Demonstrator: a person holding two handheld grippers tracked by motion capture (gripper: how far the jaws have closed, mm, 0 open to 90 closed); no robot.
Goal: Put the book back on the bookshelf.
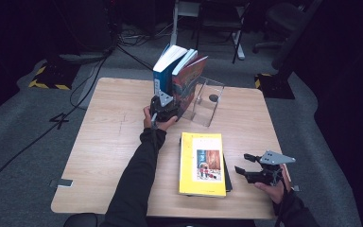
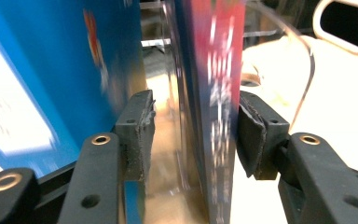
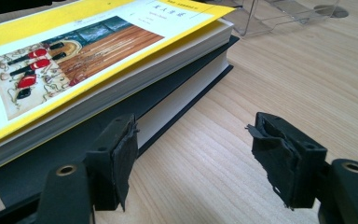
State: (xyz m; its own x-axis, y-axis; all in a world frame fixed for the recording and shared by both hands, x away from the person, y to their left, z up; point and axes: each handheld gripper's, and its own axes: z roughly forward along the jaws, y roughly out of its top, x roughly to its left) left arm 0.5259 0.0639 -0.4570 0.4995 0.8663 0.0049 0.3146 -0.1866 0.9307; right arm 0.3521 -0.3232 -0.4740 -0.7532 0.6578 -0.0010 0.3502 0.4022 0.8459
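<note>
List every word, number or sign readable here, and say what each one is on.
"4": dark marking on the grey floor left of the table.
Yellow book, top of the flat stack: a line of print above the cover picture, too small to read.
Red-and-blue book between the left gripper jaws: pale lettering down the spine, too blurred to read.
Blue book, standing: white spine label, unreadable.

Blue book [image 2: 51,70] blurred; black book [image 3: 177,109] mostly hidden.
</note>
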